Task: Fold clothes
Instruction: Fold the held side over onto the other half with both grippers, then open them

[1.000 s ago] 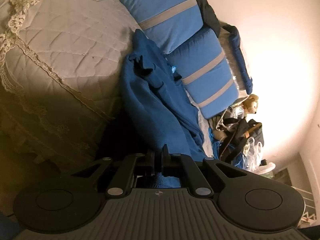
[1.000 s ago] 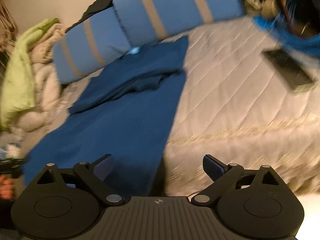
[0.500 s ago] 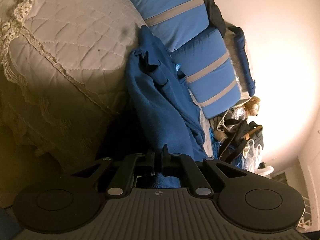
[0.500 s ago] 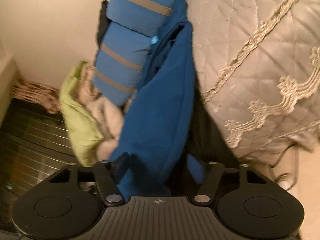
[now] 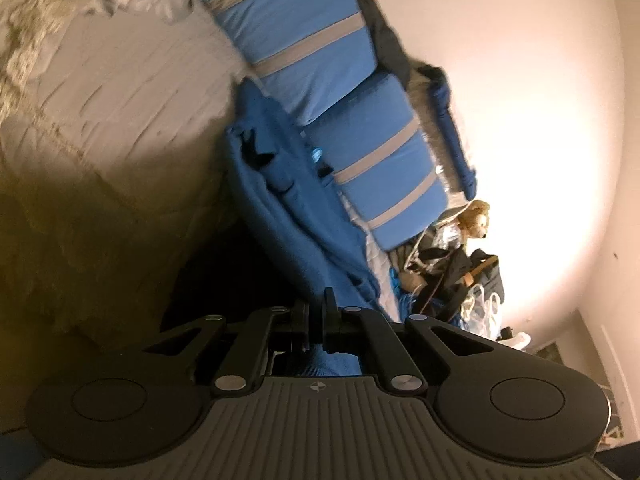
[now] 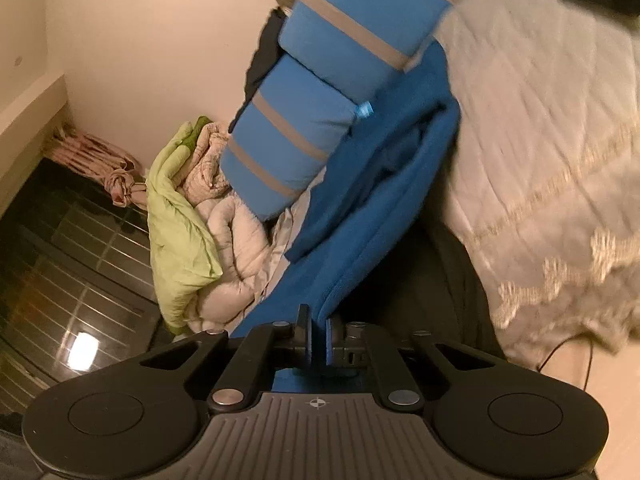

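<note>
**Both grippers pinching the blue garment at the bed's near edge**

Quilted beige bedspread point(image 5: 120, 120) fills the room's middle, with striped blue pillows point(image 5: 304, 36) along its far edge. Left gripper point(image 5: 316, 322) has its fingers pressed together on a fold of the blue garment point(image 5: 288, 220); right gripper point(image 6: 317, 338) pinches another fold of the same cloth point(image 6: 360, 208). From both sets of fingers the garment runs lengthwise away, near edge toward the pillows, hanging slack and rumpled, doubled in soft folds. Neither hand looks nearer; lifting together should spread it.
</note>
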### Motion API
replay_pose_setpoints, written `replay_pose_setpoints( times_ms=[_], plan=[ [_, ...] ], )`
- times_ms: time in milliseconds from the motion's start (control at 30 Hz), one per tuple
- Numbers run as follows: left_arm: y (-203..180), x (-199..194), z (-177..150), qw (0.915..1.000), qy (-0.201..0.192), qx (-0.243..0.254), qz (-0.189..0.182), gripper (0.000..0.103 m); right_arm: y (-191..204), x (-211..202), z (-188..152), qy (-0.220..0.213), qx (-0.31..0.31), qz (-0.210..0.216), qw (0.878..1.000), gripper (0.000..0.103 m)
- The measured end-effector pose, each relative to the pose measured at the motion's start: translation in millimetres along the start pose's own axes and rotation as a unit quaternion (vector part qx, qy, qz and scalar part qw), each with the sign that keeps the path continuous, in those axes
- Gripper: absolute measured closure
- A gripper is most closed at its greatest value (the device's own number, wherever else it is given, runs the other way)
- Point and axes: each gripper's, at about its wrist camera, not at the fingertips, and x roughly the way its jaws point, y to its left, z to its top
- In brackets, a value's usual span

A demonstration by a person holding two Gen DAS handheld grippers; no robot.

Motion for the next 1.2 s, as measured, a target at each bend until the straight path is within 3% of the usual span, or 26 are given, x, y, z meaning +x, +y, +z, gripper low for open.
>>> replay_pose_setpoints(
  times_ms=[200,367,600,900,1200],
  plan=[
    [-21,-27,-3,0.9990,-0.032,0.023,-0.021,0.098,35,-13,12,-0.006,-0.035,-0.007,0.999,0.095],
    [-48,-51,-11,0.9972,-0.026,0.067,-0.020,0.098,59,-27,6,0.011,-0.055,0.008,0.998,0.095],
    [-68,-18,9,0.9966,0.022,0.079,0.001,0.098,72,-16,26,0.015,-0.051,-0.008,0.999,0.095],
    [-69,4,51,0.9962,-0.028,0.083,0.008,0.098,86,26,60,0.014,-0.076,-0.011,0.997,0.095],
    [-76,28,92,0.9941,-0.060,0.090,0.006,0.098,89,45,97,-0.027,-0.075,-0.037,0.996,0.095]
  ],
)
